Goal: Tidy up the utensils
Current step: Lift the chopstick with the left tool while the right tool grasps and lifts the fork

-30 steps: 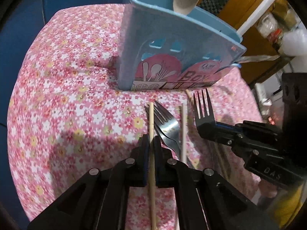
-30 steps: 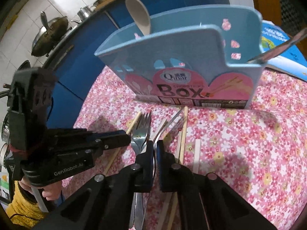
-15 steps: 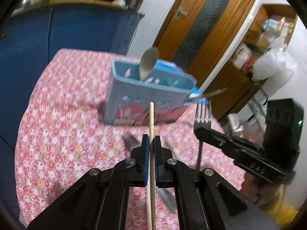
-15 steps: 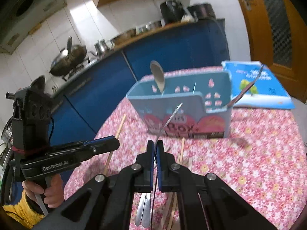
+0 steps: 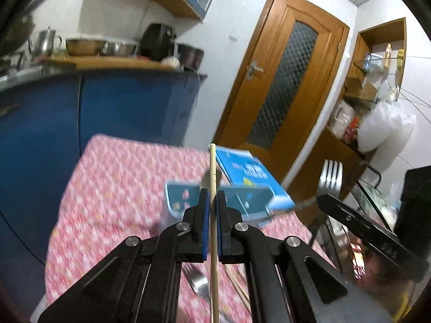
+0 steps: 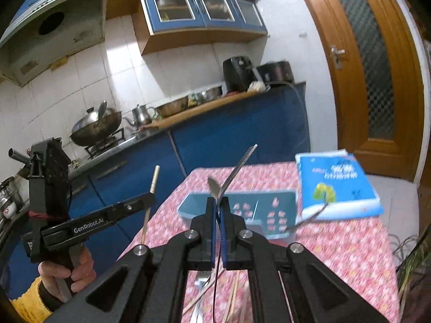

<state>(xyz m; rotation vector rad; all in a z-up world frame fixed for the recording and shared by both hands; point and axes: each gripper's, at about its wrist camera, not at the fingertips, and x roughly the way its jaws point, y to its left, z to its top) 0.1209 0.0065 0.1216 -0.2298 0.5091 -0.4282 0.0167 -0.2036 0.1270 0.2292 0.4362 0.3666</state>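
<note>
**Grippers raised, one utensil each**

Left gripper [image 5: 212, 207]: jaws pressed onto a wooden chopstick [image 5: 213, 172], which runs straight through them and points to 12 o'clock. Right gripper [image 6: 217, 210]: jaws pinching a metal fork [image 6: 238, 165] seen edge-on, its tip leaning toward 1 o'clock.

Blue utensil box [image 6: 242, 204] stands on the pink floral tablecloth [image 6: 336, 242] past both grippers, a spoon [image 6: 213, 187] upright inside. Blue book [image 6: 336, 183] lies at 2 o'clock from the box, just beyond it. Loose fork [image 5: 198, 282] and more chopsticks on the cloth at 6 o'clock, under the grippers. Hand [image 6: 67, 271] with yellow sleeve grips the left handle.
</note>
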